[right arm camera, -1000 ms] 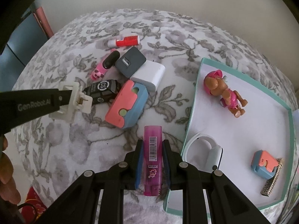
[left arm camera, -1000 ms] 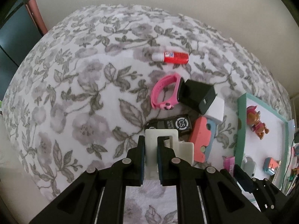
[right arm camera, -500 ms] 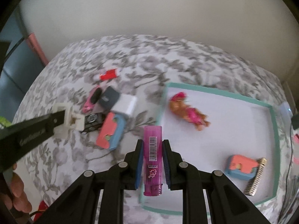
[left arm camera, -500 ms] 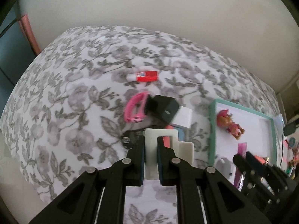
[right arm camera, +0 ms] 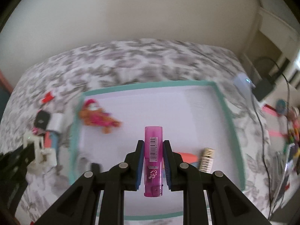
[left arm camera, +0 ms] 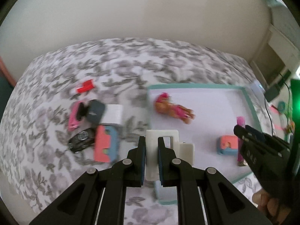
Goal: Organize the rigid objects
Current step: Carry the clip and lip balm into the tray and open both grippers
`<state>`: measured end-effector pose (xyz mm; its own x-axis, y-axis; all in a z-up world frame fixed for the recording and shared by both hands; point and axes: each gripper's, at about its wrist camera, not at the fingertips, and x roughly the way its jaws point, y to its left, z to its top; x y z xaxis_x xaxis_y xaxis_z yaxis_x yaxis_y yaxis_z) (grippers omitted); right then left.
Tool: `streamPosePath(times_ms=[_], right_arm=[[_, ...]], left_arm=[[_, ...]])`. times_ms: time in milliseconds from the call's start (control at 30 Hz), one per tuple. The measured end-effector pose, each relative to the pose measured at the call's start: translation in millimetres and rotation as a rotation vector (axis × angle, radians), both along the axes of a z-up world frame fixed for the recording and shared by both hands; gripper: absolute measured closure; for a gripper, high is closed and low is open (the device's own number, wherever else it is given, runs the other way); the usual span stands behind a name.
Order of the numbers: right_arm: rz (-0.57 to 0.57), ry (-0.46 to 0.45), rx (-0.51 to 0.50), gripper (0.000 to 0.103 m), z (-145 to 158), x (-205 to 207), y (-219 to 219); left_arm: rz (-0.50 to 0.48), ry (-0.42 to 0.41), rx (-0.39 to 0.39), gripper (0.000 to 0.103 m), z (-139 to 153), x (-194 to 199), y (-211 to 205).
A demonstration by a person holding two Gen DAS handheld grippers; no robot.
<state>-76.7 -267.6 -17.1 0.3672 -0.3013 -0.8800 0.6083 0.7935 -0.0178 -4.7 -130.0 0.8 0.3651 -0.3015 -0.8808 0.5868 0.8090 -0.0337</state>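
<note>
Lighter (right arm camera: 153, 161): translucent glossy pink plastic, paper barcode label. White bracket (left arm camera: 163, 146): matt plastic. Bedspread (left arm camera: 116, 63): floral printed cloth. Tray (right arm camera: 227, 116): smooth matt white floor, teal rim. Gripper (right arm camera: 153, 166) matt black plastic.

We've got the left gripper (left arm camera: 151, 156) clamped on a white plastic bracket (left arm camera: 165, 150), held above the near edge of the teal-rimmed tray (left arm camera: 251, 105). In the tray we can see a toy pup figure (left arm camera: 173, 109) and a small coral-and-blue block (left arm camera: 226, 144). Over on the right, the right gripper (left arm camera: 241, 131) is pinching a pink lighter (left arm camera: 240, 140) above the tray. Left of the tray on the floral bedspread (left arm camera: 46, 140) sits a blurry pile: a red tube (left arm camera: 85, 86), a pink band (left arm camera: 74, 118), dark and white chargers, and a bigger coral-and-blue piece (left arm camera: 106, 145).
</note>
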Motion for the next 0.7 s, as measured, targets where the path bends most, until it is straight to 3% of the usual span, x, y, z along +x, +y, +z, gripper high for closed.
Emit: streamPosePath(times_ms=[233, 400, 700], right_arm=[[-0.131, 0.025, 0.035, 0.082, -11.1, -23.9, -34.0], [-0.143, 0.051, 0.04, 0.082, -19.8, -26.3, -38.7], [-0.142, 0.075, 0.064, 0.082, -29.8, -25.3, -38.5]], left_arm=[[-0.103, 0.007, 0.039, 0.091, -15.1, -25.3, -37.5], [-0.147, 0.005, 0.076, 0.091, -27.5, -34.2, -53.4], [-0.137, 0.034, 0.086, 0.091, -36.8, -30.2, -52.5]])
